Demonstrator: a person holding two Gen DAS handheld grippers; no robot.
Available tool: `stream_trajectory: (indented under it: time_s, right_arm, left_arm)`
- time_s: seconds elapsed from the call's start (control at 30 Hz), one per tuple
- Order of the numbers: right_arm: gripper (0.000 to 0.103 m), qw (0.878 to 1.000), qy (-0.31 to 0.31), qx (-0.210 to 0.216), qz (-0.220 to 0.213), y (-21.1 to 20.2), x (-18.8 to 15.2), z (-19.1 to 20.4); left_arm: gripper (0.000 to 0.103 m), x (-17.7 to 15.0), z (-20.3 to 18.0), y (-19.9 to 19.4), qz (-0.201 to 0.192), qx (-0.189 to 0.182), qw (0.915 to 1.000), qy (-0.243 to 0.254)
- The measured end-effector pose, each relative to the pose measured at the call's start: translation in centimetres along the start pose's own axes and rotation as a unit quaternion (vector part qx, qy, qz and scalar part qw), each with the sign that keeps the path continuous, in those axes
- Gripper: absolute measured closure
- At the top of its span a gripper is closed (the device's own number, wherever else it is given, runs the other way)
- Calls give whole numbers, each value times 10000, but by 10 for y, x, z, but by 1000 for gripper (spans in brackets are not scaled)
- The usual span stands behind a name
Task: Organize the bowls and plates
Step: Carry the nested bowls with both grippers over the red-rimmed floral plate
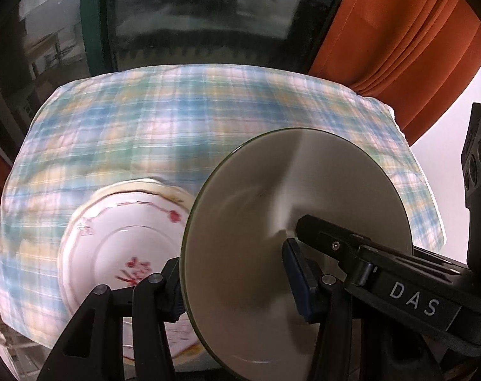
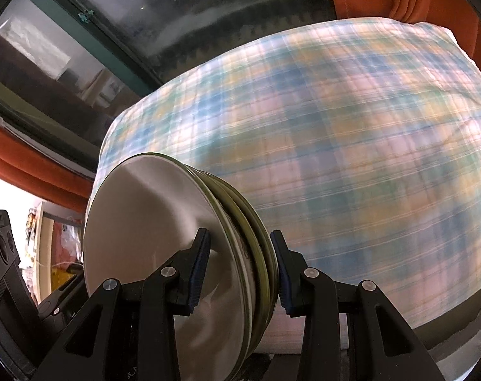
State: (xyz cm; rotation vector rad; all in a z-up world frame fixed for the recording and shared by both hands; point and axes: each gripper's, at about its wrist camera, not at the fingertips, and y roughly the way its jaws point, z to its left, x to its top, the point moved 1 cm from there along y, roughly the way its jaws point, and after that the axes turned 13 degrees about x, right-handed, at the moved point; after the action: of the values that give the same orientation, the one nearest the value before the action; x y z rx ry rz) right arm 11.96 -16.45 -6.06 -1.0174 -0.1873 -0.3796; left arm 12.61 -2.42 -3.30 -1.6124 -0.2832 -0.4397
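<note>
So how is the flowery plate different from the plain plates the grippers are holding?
The flowery plate is white with red flowers and a wavy rim; the plain plates are grey with smooth green edges. The flowery plate lies on the checked cloth; the plain plates are a stack gripped on edge. Both are round.

My left gripper (image 1: 237, 282) and right gripper (image 2: 240, 273) both angle steeply downward, low in frame, jaws clamped partway on stacked bowls (image 2: 183, 228).
</note>
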Motion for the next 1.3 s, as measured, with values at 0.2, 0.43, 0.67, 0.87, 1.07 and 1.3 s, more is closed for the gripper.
stream_trajectory:
  time_s: [0.2,0.43,0.67,0.87,1.07,1.3]
  right_arm:
    - [62,9999,-74,-75,-68,19,-8,38]
    - [62,9999,-118,-75,-58,45,-20,74]
    - [62,9999,-77,-61,29,72,-31,98]
    - [62,9998,20,-132,162,92,-34,104]
    - [62,9988,156,-289,369,109,-36,101]
    - [62,9973,146,-512,515,118,-29,97]
  left_arm:
    - [51,-3,43,-6,-77,-78,9999,-53]
    - [51,-12,89,-6,-70,-57,9999,-105]
    - [51,-18,118,2,64,-36,9999,-114]
    - [51,-20,130,13,271,-82,9995,-116]
    - [51,-22,136,32,591,-207,9979,-164]
    - [51,-16,133,41,671,-344,9970,-182]
